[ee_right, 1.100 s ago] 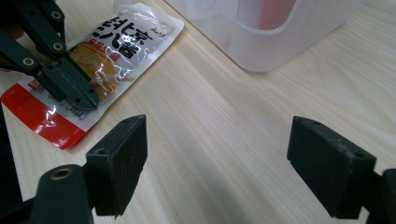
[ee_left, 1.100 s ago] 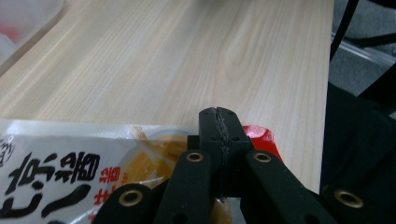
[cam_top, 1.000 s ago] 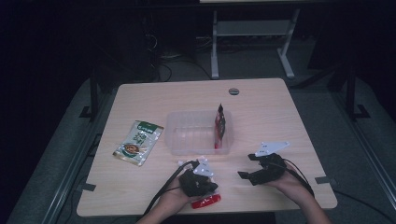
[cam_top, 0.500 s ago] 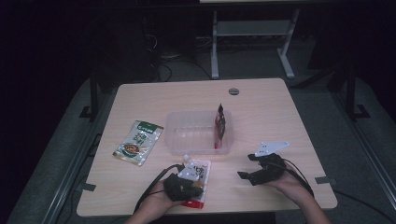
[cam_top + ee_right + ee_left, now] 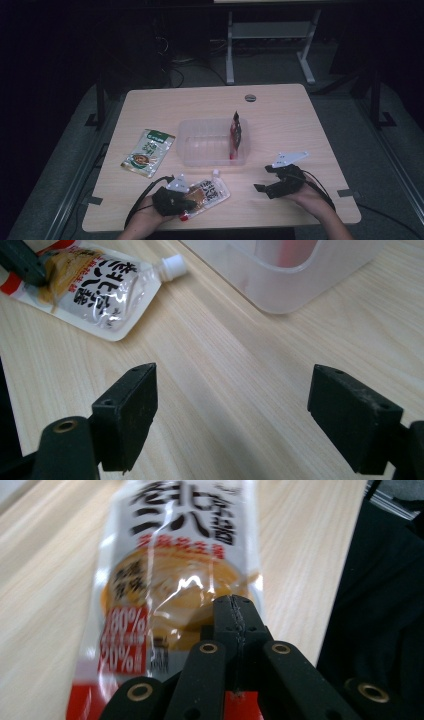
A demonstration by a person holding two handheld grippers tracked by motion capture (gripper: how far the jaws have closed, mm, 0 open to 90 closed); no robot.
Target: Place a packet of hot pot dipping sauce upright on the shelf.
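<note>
The left hand-held gripper [image 5: 186, 201], jaws clamped on the white spouted sauce pouch [image 5: 207, 192], has just dragged it sideways along the worktop [image 5: 280, 107]; right hand-held gripper [image 5: 270, 184] waits wide open, empty.

Dim room, nearly black past the far edge. Pale wood-grain worktop [image 5: 280, 107] at centre, rounded corners, with a small round grey cable cap [image 5: 250, 98] near the far edge. Grey carpeted floor [image 5: 350, 107] all around, lit only close by. Dark metal frame rails [image 5: 75, 195] along the left side, low beside the worktop, and another dark upright [image 5: 375, 100] at the right. Far behind, a light grey desk frame [image 5: 272, 37] on two legs with splayed feet. Loose black cables [image 5: 180, 75] on the floor at far left of that frame. Walls lost in shadow.
</note>
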